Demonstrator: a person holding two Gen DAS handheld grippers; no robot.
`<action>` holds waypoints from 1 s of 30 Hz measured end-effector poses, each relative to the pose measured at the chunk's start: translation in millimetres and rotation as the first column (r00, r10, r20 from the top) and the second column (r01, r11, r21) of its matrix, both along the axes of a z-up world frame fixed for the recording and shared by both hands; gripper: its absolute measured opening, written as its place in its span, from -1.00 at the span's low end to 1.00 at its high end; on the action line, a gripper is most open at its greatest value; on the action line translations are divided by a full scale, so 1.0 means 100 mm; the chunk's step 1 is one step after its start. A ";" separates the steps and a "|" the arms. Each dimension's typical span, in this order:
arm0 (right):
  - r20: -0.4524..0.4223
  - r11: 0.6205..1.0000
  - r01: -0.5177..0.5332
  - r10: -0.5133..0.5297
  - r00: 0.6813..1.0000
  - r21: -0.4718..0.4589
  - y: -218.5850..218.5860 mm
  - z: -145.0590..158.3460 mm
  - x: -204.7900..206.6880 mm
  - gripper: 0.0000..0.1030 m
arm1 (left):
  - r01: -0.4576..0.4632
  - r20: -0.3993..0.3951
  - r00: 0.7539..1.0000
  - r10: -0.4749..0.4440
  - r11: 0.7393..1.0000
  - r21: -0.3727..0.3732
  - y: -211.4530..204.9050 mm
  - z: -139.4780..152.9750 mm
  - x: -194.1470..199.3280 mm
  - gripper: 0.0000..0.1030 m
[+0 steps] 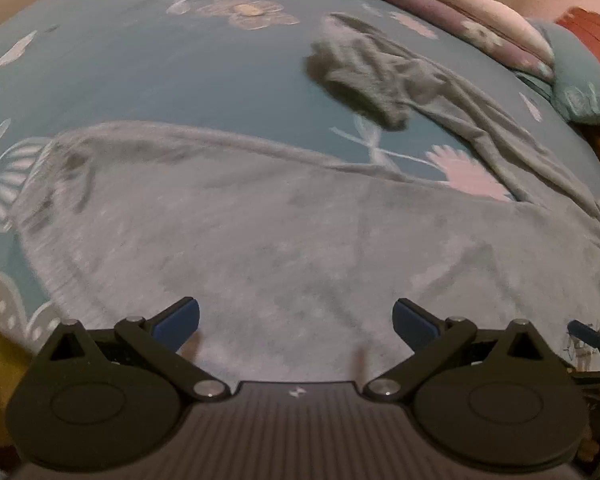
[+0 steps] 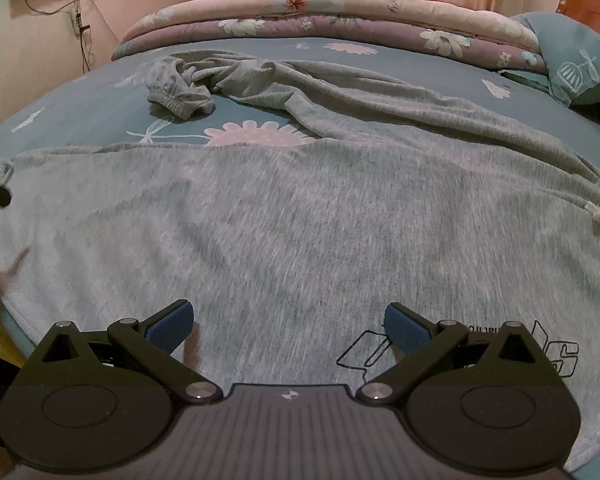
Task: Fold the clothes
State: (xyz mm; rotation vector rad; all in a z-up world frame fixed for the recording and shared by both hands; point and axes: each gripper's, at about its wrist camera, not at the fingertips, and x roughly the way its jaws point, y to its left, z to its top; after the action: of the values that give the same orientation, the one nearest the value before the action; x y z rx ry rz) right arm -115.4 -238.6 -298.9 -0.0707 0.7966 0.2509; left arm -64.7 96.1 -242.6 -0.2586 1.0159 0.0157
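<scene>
Grey marl jersey garment [image 2: 300,216] lies spread across teal floral bedsheet [image 2: 100,112], long leg with elastic cuff [image 2: 180,96] trailing toward folded pink floral quilt [image 2: 300,12]. Left gripper [image 1: 296,322] and right gripper [image 2: 288,322] hover above fabric, both wide apart, holding nothing

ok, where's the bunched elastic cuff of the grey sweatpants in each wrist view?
Left wrist: the cuff sits upper right of centre, blurred, on the blue sheet.
Right wrist: the cuff sits upper left of centre, crumpled at the end of the far leg.
Shared landmark: the pink flower print on the sheet, just nearer the camera than the cuff, at the edge of the flat grey leg.
</scene>
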 end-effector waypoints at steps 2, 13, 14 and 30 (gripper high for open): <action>0.003 1.000 -0.009 0.009 1.000 -0.022 0.02 -0.02 -0.01 1.00 | 0.021 0.032 0.999 -0.022 1.000 0.014 -0.14 0.00 0.06 0.98; 0.038 0.998 -0.014 0.017 0.999 -0.056 0.06 -0.07 -0.07 1.00 | 0.040 0.135 0.990 -0.033 0.998 -0.046 -0.71 -0.30 0.32 0.98; 0.045 0.998 -0.014 0.017 0.999 -0.056 0.06 -0.08 -0.08 1.00 | 0.038 0.147 0.989 -0.033 0.999 -0.035 -0.72 -0.32 0.29 0.98; 0.170 0.999 -0.023 0.031 0.985 -0.049 0.13 -0.08 -0.25 1.00 | 0.078 0.390 0.918 -0.066 0.997 -0.016 -0.71 -0.49 -0.12 0.98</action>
State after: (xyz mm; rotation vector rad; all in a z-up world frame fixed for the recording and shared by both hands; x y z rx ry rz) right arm -140.7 -225.4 -307.0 -0.1453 0.6308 0.2481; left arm -76.4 25.2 -291.6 -0.2403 0.6272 -0.1154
